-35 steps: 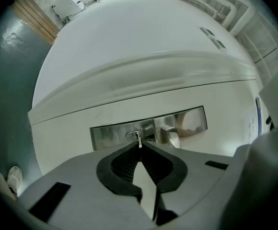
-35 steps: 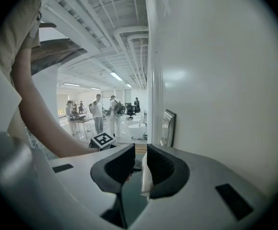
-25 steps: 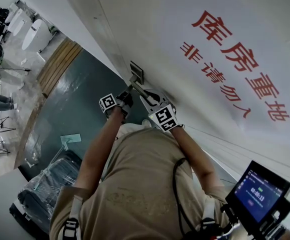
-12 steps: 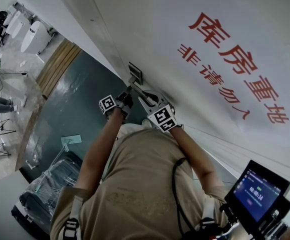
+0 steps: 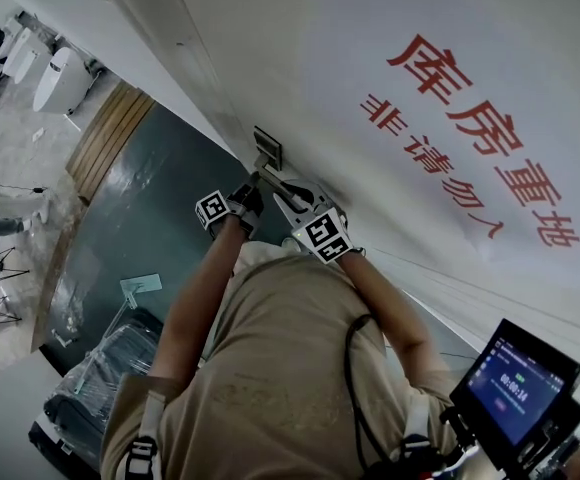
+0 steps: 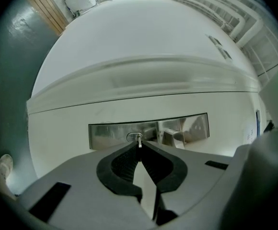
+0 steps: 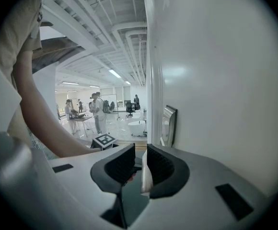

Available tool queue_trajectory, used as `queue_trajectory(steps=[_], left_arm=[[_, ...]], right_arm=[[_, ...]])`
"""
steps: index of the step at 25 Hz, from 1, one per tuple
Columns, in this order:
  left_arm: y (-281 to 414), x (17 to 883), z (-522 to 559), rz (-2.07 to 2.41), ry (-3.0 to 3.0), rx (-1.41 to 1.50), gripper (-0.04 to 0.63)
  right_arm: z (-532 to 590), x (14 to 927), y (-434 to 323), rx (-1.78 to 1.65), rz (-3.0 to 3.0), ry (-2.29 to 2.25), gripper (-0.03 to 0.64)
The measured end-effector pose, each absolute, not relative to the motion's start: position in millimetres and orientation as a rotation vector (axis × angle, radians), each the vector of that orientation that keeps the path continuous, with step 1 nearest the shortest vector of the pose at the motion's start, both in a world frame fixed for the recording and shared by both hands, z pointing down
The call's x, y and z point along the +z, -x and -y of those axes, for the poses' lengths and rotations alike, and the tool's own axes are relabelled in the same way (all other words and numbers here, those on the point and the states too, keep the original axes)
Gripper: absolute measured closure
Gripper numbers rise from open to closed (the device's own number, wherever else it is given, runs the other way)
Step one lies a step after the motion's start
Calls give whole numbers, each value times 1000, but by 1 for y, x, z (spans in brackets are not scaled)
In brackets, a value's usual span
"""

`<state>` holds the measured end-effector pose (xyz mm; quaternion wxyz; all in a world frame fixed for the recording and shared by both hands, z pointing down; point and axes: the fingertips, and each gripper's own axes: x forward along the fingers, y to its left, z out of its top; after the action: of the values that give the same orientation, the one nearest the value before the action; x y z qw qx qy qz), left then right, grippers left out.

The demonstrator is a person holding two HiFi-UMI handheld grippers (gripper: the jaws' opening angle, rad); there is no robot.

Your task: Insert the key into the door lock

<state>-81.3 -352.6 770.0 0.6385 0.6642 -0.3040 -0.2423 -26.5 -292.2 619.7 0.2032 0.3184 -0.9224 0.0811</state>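
Observation:
The steel lock plate (image 6: 105, 134) sits on the white door, with the keyhole (image 6: 135, 137) at its middle and the door handle (image 6: 177, 135) to its right. My left gripper (image 6: 139, 146) is shut on a small metal key (image 6: 139, 142), and the key's tip is at the keyhole. In the head view the left gripper (image 5: 253, 190) points at the lock plate (image 5: 268, 148). My right gripper (image 5: 295, 204) is by the end of the handle (image 5: 282, 183). In its own view the right gripper (image 7: 141, 152) shows a gap between its pads, with a pale sliver against the right pad.
The door carries large red characters (image 5: 470, 128). A wall edge (image 7: 151, 80) runs beside the lock plate (image 7: 168, 126). Behind it is an open room with people and tables (image 7: 93, 111). A wrapped suitcase (image 5: 100, 368) stands on the dark floor. A small screen (image 5: 515, 378) is at the lower right.

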Motion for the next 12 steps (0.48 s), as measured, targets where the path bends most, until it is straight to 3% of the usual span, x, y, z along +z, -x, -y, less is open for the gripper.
queue_trajectory(steps=[12], left_arm=[[80, 769, 354, 693, -1522, -553, 563]], right_arm=[[295, 622, 32, 234, 2563, -900, 534]])
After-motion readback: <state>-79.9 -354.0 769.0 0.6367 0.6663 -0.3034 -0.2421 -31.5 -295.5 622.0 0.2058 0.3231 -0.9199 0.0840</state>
